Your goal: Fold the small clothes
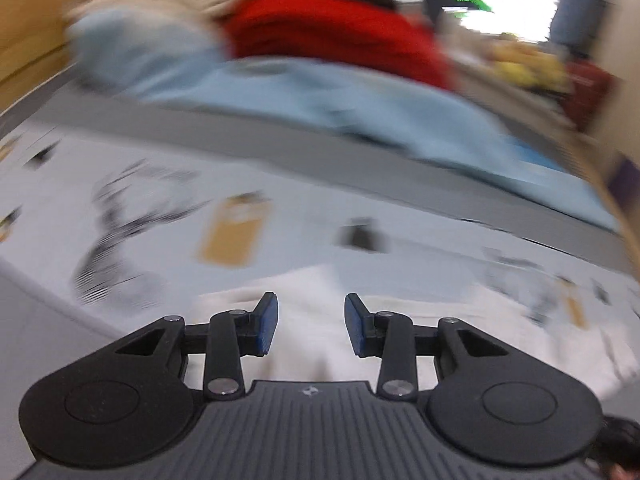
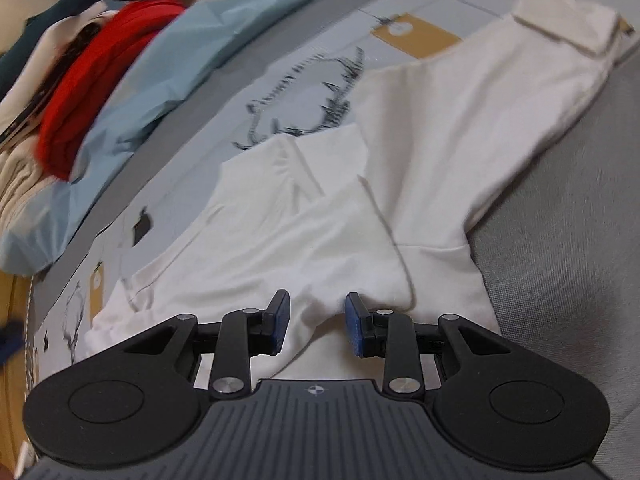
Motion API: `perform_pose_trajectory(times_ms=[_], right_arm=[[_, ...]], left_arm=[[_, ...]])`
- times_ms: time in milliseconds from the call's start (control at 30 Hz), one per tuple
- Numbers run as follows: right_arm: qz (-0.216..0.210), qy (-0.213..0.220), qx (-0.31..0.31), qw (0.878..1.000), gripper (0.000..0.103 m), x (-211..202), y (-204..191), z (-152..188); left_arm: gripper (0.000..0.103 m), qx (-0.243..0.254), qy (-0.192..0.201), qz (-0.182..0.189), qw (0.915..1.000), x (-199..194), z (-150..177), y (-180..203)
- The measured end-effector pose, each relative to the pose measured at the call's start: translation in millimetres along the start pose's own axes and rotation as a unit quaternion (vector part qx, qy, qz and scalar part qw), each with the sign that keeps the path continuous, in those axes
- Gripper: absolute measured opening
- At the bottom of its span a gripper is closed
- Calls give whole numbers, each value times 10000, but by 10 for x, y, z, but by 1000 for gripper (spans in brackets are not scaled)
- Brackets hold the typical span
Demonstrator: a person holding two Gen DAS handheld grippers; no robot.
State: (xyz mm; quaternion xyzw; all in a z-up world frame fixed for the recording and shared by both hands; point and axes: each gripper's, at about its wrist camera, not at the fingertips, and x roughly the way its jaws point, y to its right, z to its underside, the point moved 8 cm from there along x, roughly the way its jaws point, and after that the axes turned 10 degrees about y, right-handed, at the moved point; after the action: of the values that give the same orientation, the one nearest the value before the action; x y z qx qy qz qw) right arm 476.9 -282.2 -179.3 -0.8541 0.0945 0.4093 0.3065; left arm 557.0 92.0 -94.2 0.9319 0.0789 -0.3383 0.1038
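White garment [image 2: 420, 152] is half folded, one flap over; your left tool [image 1: 311, 326] and right tool [image 2: 317, 322] gape empty, more folds remain.

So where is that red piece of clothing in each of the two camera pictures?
Left wrist view: the red garment sits blurred at top centre, behind the light blue cloth.
Right wrist view: it lies at the upper left, in the pile, again bordered by the light blue cloth.
Shared landmark: the white garment spread on the patterned mat just ahead of each gripper.
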Motion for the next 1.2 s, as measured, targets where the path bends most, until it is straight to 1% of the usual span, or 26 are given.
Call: perform_pose_trajectory(times_ms=[67, 167, 267, 300, 367, 400, 433, 467, 500, 533, 567, 600, 633, 667, 700, 767, 800, 833, 867, 900, 967, 1033, 1067, 1100, 1200], right_arm=[[80, -78, 228, 9997, 31, 98, 67, -16], [155, -65, 476, 9987, 30, 201, 144, -75], [327, 137, 332, 9988, 0, 177, 122, -115], [331, 254, 268, 9988, 0, 133, 96, -146], [100, 616, 188, 9979, 0, -46, -36, -262], [-87, 929, -2, 9956, 0, -182, -154, -348], [-261, 1332, -257, 9904, 0, -335, -266, -442], [-318, 1608, -394, 9857, 0, -434, -302, -506], [-224, 1756, -437, 9832, 0, -481, -269, -557], [-15, 1730, -398, 9841, 0, -464, -168, -576], [292, 1549, -339, 9869, 0, -382, -27, -561], [613, 1238, -239, 9901, 0, -265, 144, -511], [822, 1038, -54, 9912, 0, -194, 284, -466], [958, 949, 169, 9907, 3, -169, 403, -436], [1016, 895, 282, 9904, 4, -162, 461, -422], [886, 822, 496, 9914, 6, -185, 506, -420], [777, 755, 625, 9921, 13, -182, 503, -407], [731, 709, 746, 9920, 17, -165, 494, -402], [709, 668, 873, 9914, 26, -171, 502, -381], [662, 600, 1005, 9909, 28, -167, 509, -349], [525, 342, 1295, 9896, 28, -133, 473, -258], [421, 93, 1619, 9859, 31, -69, 452, -175], [390, -11, 1758, 9837, 35, -41, 444, -134], [362, -81, 1855, 9819, 38, -15, 439, -96], [378, -166, 2132, 9761, 38, 64, 487, -52]], left_arm=[[40, -293, -137, -311, 9990, 77, -69, -335], [40, -613, -185, -403, 9971, 107, -187, -627], [40, -694, -181, -409, 9966, 117, -279, -774], [40, -688, -200, -413, 9966, 126, -277, -794], [40, -755, -307, -375, 9960, 155, -224, -790], [40, -802, -357, -346, 9955, 166, -194, -794], [40, -831, -409, -327, 9952, 183, -169, -796], [40, -820, -463, -330, 9950, 207, -141, -790], [40, -787, -501, -333, 9951, 234, -98, -777], [40, -747, -538, -329, 9952, 261, -70, -765], [40, -718, -570, -324, 9953, 293, -36, -758], [40, -705, -609, -323, 9951, 325, -1, -758], [40, -717, -664, -327, 9947, 351, 34, -762], [40, -759, -720, -335, 9939, 379, 71, -773], [40, -824, -788, -336, 9929, 407, 108, -790], [40, -931, -862, -358, 9913, 446, 160, -819], [40, -942, -861, -375, 9911, 454, 167, -826], [40, -922, -855, -393, 9913, 458, 171, -829], [40, -904, -844, -400, 9915, 460, 171, -825], [40, -904, -836, -390, 9916, 460, 167, -817], [40, -918, -833, -361, 9916, 463, 161, -798], [40, -893, -818, -346, 9920, 463, 148, -775], [40, -878, -810, -342, 9922, 464, 141, -765], [40, -863, -805, -343, 9924, 464, 138, -760], [40, -847, -822, -352, 9924, 473, 139, -758]])
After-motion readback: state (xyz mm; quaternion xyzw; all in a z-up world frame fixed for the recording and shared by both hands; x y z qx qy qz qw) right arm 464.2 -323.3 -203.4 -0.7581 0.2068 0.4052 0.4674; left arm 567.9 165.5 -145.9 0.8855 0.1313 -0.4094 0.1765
